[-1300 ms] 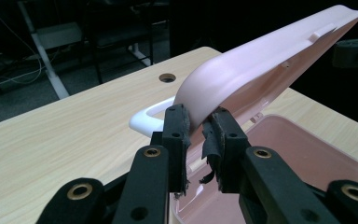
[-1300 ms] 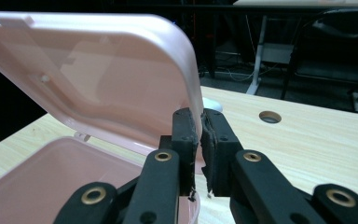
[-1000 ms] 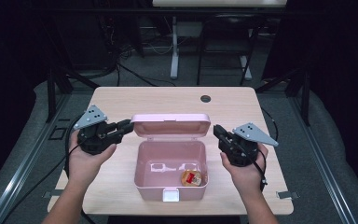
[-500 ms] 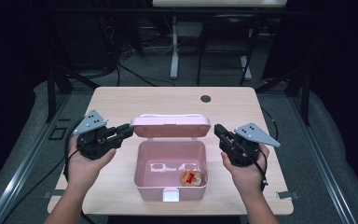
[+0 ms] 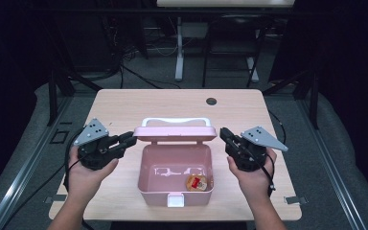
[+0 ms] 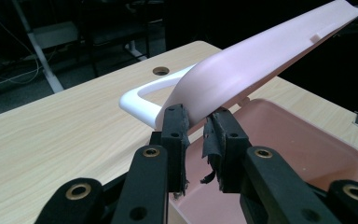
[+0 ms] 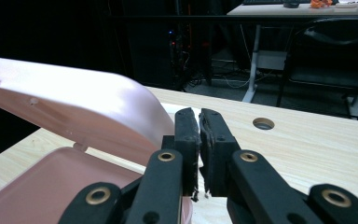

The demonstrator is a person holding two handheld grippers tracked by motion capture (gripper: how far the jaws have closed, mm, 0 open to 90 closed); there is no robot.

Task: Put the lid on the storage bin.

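Pink plastic lunch box (image 5: 175, 184) sits open; its lid (image 5: 175, 133) half-raised. Left gripper (image 5: 130, 139) pinches the lid's left corner; right gripper (image 5: 224, 133) clenched, empty.

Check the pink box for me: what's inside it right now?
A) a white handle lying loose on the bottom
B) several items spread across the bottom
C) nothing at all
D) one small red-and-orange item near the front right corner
D: in the high view the pink box holds one small red-and-orange item near its front right corner.
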